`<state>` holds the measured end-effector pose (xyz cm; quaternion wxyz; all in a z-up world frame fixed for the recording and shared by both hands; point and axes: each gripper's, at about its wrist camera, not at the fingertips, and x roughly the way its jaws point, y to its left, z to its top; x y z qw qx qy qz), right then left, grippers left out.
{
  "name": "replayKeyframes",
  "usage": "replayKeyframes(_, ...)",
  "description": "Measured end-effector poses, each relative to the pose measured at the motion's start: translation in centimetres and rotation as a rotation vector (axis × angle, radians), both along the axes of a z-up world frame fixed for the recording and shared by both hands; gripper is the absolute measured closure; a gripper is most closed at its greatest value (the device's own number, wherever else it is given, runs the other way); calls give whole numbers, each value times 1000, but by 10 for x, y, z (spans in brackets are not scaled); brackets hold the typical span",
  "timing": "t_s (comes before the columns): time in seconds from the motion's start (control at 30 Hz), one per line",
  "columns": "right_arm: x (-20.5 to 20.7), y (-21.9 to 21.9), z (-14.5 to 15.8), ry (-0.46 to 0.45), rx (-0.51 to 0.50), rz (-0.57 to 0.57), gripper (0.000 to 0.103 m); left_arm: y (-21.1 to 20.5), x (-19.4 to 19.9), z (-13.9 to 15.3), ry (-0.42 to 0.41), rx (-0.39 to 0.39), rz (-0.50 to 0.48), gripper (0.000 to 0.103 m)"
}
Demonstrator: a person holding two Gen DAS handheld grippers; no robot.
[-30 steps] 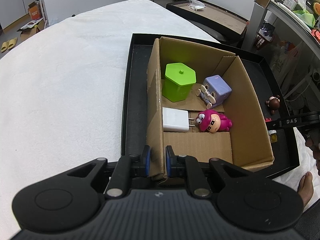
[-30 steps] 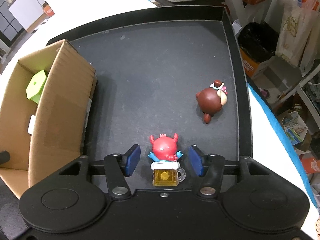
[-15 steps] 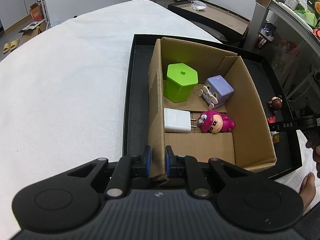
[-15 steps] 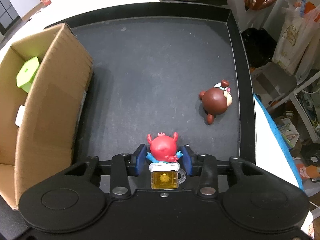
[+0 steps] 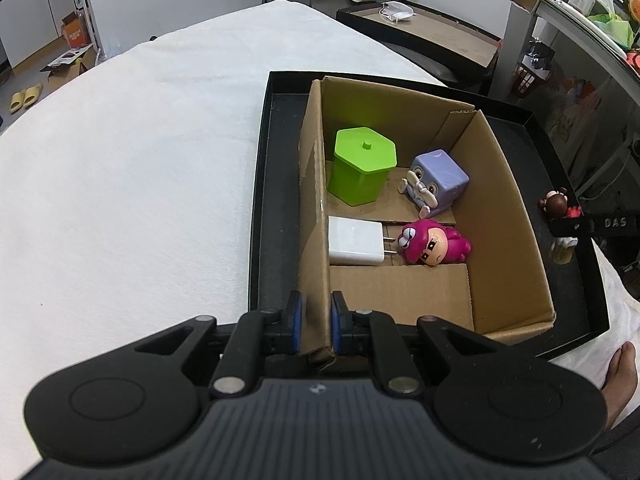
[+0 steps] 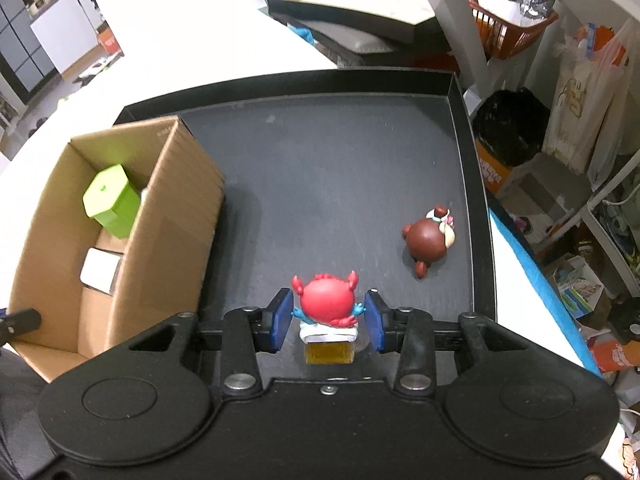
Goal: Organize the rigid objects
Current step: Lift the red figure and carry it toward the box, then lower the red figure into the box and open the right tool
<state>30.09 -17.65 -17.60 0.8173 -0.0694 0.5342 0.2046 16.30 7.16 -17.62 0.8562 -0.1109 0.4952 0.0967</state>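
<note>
My left gripper (image 5: 312, 324) is shut on the near left wall of the cardboard box (image 5: 312, 216), which stands in a black tray (image 5: 264, 184). Inside the box lie a green hexagonal container (image 5: 362, 164), a purple cube figure (image 5: 438, 180), a white charger (image 5: 354, 240) and a pink figure (image 5: 434, 244). My right gripper (image 6: 327, 318) is shut on a red crab figure (image 6: 326, 300) with a yellow mug base and holds it above the tray floor (image 6: 320, 184). A brown bear figure (image 6: 430, 238) lies on the tray to its right.
The tray sits on a white cloth-covered table (image 5: 120, 180). Another dark tray (image 5: 424, 28) with a mask and a bottle stands behind. Shelves, bags and an orange basket (image 6: 512, 28) crowd the right side. The box also shows in the right wrist view (image 6: 172, 216).
My right gripper closed on the red crab figure and lifted it off the tray floor. My left gripper kept its hold on the box wall.
</note>
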Motion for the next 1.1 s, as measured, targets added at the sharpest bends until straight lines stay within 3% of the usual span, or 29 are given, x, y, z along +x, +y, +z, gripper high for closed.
replayKeyframes(0.83, -12, 35, 79, -145, 185, 97, 64, -1, 0, 0, -1, 6, -2, 90)
replayKeyframes(1.1, -18, 57, 87, -159, 201, 132, 64, 1, 0, -1, -4, -6, -2, 90)
